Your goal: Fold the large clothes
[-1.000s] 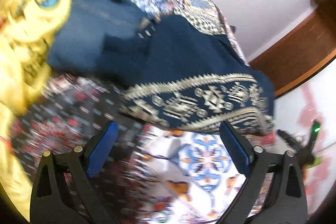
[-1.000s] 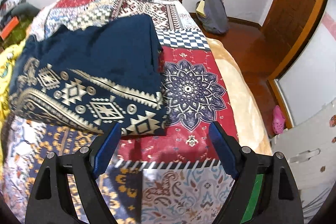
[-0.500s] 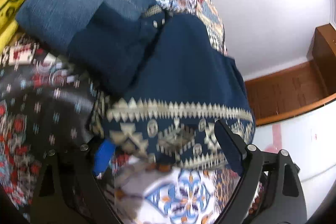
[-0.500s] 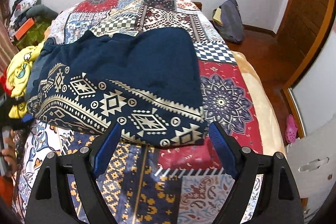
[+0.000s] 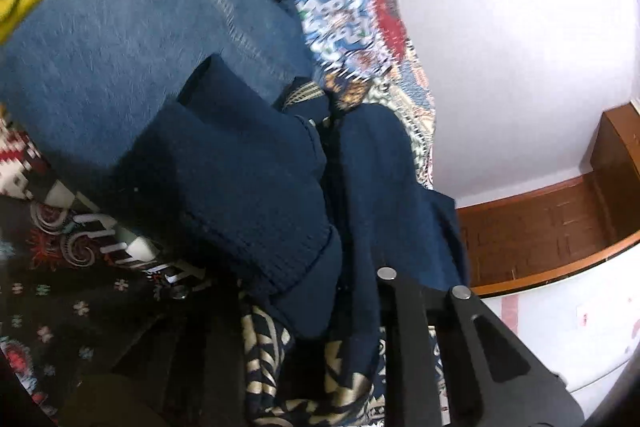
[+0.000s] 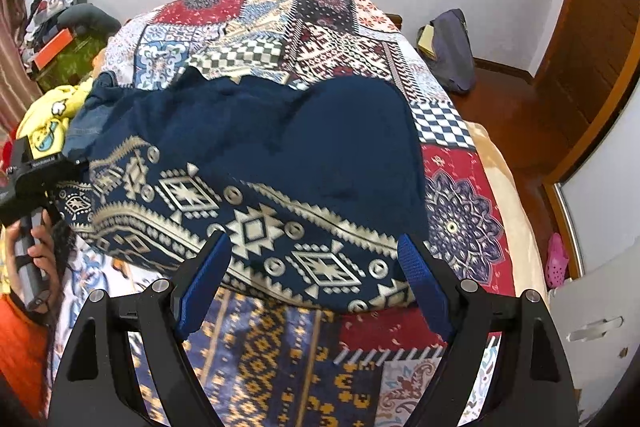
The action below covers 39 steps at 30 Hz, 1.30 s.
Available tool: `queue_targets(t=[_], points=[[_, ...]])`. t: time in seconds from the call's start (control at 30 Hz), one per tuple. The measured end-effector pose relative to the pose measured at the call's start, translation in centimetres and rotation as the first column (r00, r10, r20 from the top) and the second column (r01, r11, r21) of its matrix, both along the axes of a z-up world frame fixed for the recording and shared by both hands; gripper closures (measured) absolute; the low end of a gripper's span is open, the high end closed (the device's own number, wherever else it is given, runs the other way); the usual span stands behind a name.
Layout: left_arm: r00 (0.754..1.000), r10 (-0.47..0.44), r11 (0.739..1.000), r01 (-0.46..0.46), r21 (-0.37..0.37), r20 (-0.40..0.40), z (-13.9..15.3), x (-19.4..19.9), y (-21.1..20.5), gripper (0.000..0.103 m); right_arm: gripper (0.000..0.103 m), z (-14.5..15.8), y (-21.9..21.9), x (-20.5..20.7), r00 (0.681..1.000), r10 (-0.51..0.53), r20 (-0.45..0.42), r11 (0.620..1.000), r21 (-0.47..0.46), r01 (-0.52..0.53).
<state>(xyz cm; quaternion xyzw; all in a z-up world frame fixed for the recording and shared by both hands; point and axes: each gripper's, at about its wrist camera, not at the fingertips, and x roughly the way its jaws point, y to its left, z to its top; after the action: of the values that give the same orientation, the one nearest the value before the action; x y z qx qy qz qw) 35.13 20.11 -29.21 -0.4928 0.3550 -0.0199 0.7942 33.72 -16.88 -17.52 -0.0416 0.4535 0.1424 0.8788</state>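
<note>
No lettering can be read anywhere (a small label is blurred).

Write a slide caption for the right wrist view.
Open right gripper hovers over the patterned hem of a navy garment on a patchwork bedspread.

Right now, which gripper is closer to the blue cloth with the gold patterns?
Left. The left gripper has just been closing its jaws on the corner of the blue cloth, which is bunched between them. The right gripper hovers open at its patterned hem, not touching.
</note>
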Motion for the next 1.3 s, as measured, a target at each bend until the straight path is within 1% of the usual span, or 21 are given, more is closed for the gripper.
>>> queue_targets(t=[0.07, 0.13, 0.27, 0.33, 0.37, 0.4, 0.47, 0.5, 0.53, 0.63, 0.7, 0.77, 0.83, 0.9, 0.93, 1.0, 1.07, 1.13, 1.2, 1.27, 1.3], points=[[0.999, -0.024, 0.997, 0.022, 0.071, 0.025, 2.0, -0.6, -0.4, 0.084, 0.02, 0.8, 0.9, 0.3, 1.0, 0.017, 0.014, 1.0, 0.014, -0.017], [0.997, -0.036, 0.989, 0.026, 0.148, 0.064, 4.5, -1.4, -0.7, 0.085, 0.02, 1.6, 2.1, 0.7, 0.999, 0.034, 0.03, 0.999, 0.021, -0.034], [0.985, -0.016, 0.974, -0.023, 0.225, 0.172, 9.6, -3.6, -0.2, 0.085, 0.02, 2.3, 5.9, 1.7, 0.996, 0.081, 0.049, 0.996, 0.038, -0.083], [0.978, -0.024, 0.955, -0.038, 0.293, 0.206, 12.2, -4.5, -0.2, 0.085, 0.02, 2.0, 8.1, 2.0, 0.993, 0.114, 0.036, 0.991, 0.06, -0.116], [0.977, -0.029, 0.948, -0.04, 0.315, 0.213, 13.0, -4.8, -0.3, 0.085, 0.02, 1.6, 9.4, 2.2, 0.99, 0.14, 0.027, 0.987, 0.069, -0.142], [0.974, -0.044, 0.934, -0.039, 0.354, 0.222, 14.2, -5.1, -0.6, 0.085, 0.02, 1.0, 11.0, 2.2, 0.986, 0.169, 0.013, 0.983, 0.07, -0.169], [0.973, -0.064, 0.908, -0.036, 0.416, 0.223, 15.8, -5.4, -1.4, 0.085, 0.02, -0.4, 13.4, 2.0, 0.976, 0.216, -0.014, 0.975, 0.056, -0.215], [0.972, -0.077, 0.902, -0.028, 0.431, 0.223, 16.3, -5.4, -1.8, 0.085, 0.02, -1.2, 14.5, 1.9, 0.972, 0.233, -0.03, 0.972, 0.037, -0.232], [0.97, -0.095, 0.902, -0.011, 0.431, 0.225, 16.6, -5.4, -2.2, 0.085, 0.02, -2.3, 15.8, 1.7, 0.966, 0.256, -0.045, 0.967, 0.016, -0.256], [0.965, -0.149, 0.907, 0.047, 0.419, 0.214, 17.0, -5.1, -3.8, 0.085, 0.02, -4.3, 16.9, 1.3, 0.955, 0.284, -0.082, 0.959, 0.007, -0.284], [0.961, -0.181, 0.898, 0.074, 0.435, 0.21, 17.3, -4.3, -5.6, 0.085, 0.02, -4.7, 16.0, 1.5, 0.955, 0.273, -0.111, 0.962, 0.055, -0.269], [0.953, -0.214, 0.89, 0.101, 0.445, 0.213, 17.7, -3.1, -7.5, 0.085, 0.02, -4.4, 14.4, 1.9, 0.953, 0.266, -0.147, 0.961, 0.12, -0.25], [0.941, -0.259, 0.879, 0.137, 0.456, 0.217, 18.2, -2.3, -9.5, 0.085, 0.02, -3.6, 11.8, 1.8, 0.964, 0.225, -0.142, 0.967, 0.157, -0.203], [0.927, -0.31, 0.862, 0.18, 0.474, 0.21, 18.8, -1.1, -12.4, 0.085, 0.02, -2.7, 9.8, 1.5, 0.976, 0.189, -0.11, 0.972, 0.16, -0.171], [0.921, -0.33, 0.853, 0.199, 0.482, 0.205, 18.9, -0.4, -13.5, 0.085, 0.02, -2.1, 7.9, 1.1, 0.984, 0.158, -0.087, 0.978, 0.153, -0.143], [0.905, -0.378, 0.839, 0.247, 0.486, 0.193, 18.7, 0.2, -16.2, 0.085, 0.02, -1.3, 5.1, 0.6, 0.993, 0.104, -0.054, 0.986, 0.138, -0.096], [0.887, -0.43, 0.818, 0.302, 0.489, 0.17, 18.2, 0.7, -19.4, 0.085, 0.02, -0.7, 2.0, 0.0, 0.999, 0.038, -0.024, 0.993, 0.115, -0.035], [0.865, -0.484, 0.784, 0.359, 0.506, 0.136, 17.4, 1.1, -22.4, 0.085, 0.02, -0.4, -1.0, -0.5, 1.0, -0.026, -0.005, 0.995, 0.098, 0.027], [0.837, -0.542, 0.739, 0.43, 0.519, 0.079, 15.8, 1.4, -25.7, 0.085, 0.02, -0.4, -3.0, -0.9, 0.998, -0.065, -0.003, 0.993, 0.096, 0.065], [0.812, -0.583, 0.698, 0.495, 0.518, 0.01, 13.6, 1.9, -27.8, 0.085, 0.02, -0.6, -4.9, -1.3, 0.995, -0.102, -0.008, 0.99, 0.097, 0.102], [0.802, -0.597, 0.669, 0.519, 0.533, -0.03, 12.5, 2.2, -28.9, 0.085, 0.02, -0.7, -5.7, -1.3, 0.993, -0.116, -0.01, 0.988, 0.1, 0.116]])
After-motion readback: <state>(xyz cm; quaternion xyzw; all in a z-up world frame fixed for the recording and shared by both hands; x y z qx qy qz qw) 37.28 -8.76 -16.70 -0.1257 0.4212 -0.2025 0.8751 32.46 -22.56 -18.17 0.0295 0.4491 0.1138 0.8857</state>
